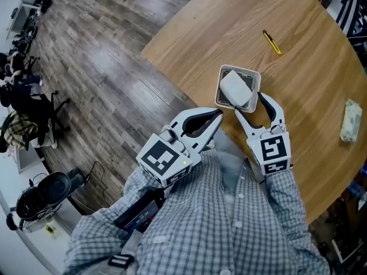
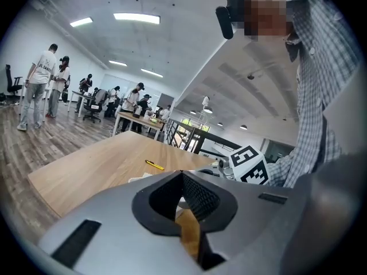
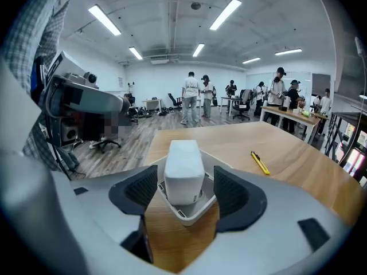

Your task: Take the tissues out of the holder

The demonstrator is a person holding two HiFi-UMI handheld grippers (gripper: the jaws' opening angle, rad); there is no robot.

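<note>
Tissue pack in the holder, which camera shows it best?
The right gripper view: the tissue pack stands centred and close, upright in its holder. The head view shows it smaller, from above; the left gripper view gives no clear sight of it.

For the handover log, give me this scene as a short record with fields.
table: round, wooden
holder: white, near the table's edge
tissues: white pack standing in the holder
right claw: open, jaws flanking the holder's near corner
left claw: shut, empty, left of the holder
also on table: yellow cutter, wrapped pack
</note>
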